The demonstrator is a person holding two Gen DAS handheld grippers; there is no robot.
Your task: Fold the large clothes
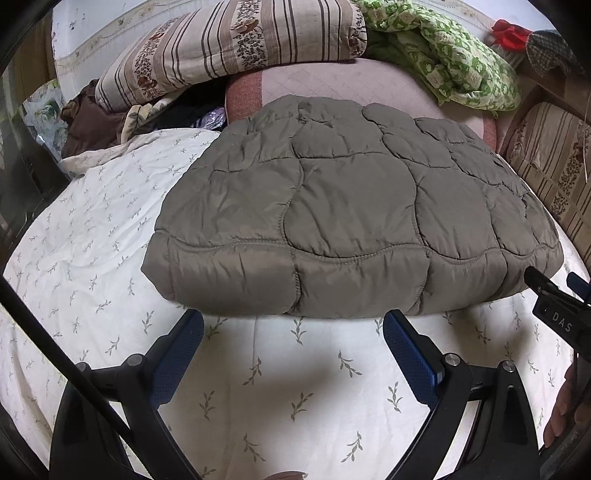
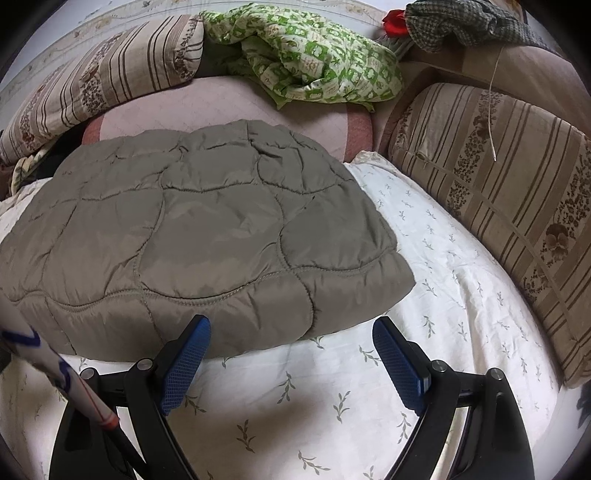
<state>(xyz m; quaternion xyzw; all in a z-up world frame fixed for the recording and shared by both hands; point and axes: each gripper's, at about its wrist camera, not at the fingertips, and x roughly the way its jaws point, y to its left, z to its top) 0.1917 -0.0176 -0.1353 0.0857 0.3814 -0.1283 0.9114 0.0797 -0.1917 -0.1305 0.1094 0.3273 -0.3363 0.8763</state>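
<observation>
A white sheet point(image 1: 92, 236) with small leaf sprigs covers the bed. At its head lie a striped floral pillow point(image 1: 236, 40), a crumpled green cloth point(image 1: 454, 55) and a pink cushion point(image 1: 332, 81). Another striped pillow point(image 2: 509, 199) leans along the side, with something red point(image 2: 395, 20) and a checked cloth point(image 2: 461, 22) beyond.

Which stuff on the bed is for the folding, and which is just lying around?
For the folding:
- grey quilted jacket
- left tongs, open
- right tongs, open

Just lying around:
- green patterned cloth
- striped floral cushion
- striped folded quilt
- red thing
- checked cloth
</observation>
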